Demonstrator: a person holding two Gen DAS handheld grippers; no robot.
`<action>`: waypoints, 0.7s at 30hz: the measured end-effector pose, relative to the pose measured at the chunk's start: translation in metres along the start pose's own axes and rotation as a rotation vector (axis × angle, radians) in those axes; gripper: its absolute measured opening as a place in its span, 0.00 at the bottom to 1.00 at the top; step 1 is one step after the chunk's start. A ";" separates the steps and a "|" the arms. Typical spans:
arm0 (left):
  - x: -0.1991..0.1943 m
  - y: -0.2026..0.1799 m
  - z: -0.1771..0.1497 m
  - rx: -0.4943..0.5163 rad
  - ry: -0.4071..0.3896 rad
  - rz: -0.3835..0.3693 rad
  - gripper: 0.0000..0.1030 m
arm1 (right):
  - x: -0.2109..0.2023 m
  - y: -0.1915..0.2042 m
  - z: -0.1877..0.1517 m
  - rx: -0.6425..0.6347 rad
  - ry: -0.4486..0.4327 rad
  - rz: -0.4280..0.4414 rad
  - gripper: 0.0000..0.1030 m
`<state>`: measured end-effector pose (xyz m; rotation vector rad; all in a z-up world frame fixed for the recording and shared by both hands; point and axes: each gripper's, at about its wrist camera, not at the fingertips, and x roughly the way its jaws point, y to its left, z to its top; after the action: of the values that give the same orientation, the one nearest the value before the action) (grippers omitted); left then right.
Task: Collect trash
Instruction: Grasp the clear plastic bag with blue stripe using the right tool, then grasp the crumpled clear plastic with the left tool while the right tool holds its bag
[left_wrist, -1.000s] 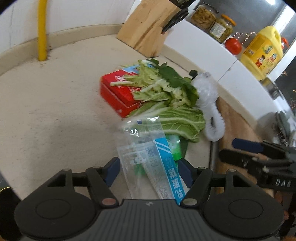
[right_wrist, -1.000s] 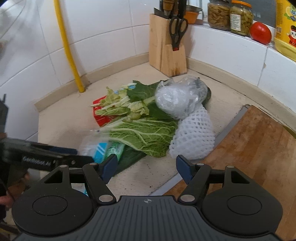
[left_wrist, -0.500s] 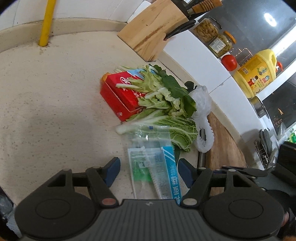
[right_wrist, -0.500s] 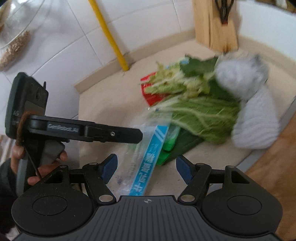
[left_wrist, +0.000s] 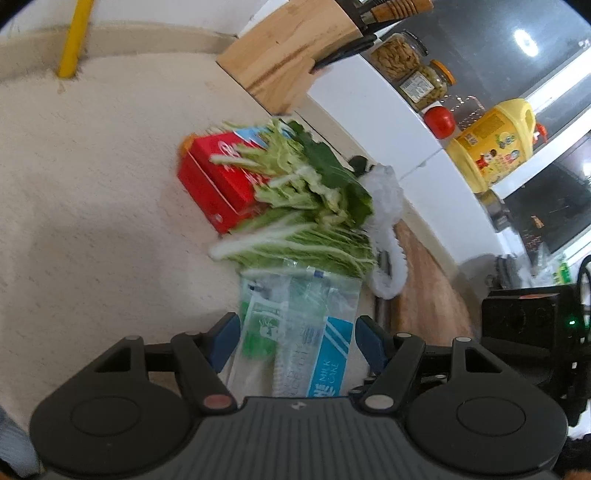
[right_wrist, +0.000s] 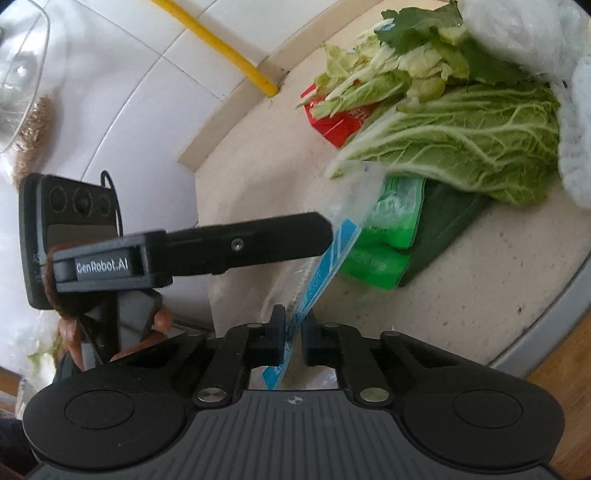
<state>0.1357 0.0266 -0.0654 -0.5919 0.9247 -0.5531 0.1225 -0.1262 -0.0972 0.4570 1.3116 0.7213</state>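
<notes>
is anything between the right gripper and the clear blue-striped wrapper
Nothing visible. The right gripper has just closed on the near end of the wrapper; the cabbage leaf overlaps only its far end.

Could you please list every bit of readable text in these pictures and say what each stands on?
"GenRobot.AI": on the side of the left claw, seen from the right wrist.
"MILK CAKE": on the blue strip of the clear wrapper.
Red box, green packet, jar label, yellow oil jug: print too blurred or small to read.

Both wrist cams sit close, angled down at countertop (left_wrist: 92, 221), sharing the cabbage leaves (left_wrist: 306, 247) and blue-striped wrapper (right_wrist: 332, 258)
</notes>
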 end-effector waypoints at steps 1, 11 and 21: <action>0.001 -0.001 -0.001 -0.005 0.005 -0.009 0.62 | -0.002 -0.001 -0.001 0.013 -0.004 0.003 0.08; -0.007 -0.014 0.011 0.031 -0.009 0.048 0.62 | -0.038 -0.030 -0.009 0.178 -0.117 0.026 0.05; 0.005 -0.047 0.035 0.136 -0.013 0.056 0.62 | -0.076 -0.049 -0.023 0.236 -0.213 0.049 0.05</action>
<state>0.1597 -0.0025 -0.0194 -0.4457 0.8811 -0.5558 0.1037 -0.2157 -0.0818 0.7387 1.1912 0.5437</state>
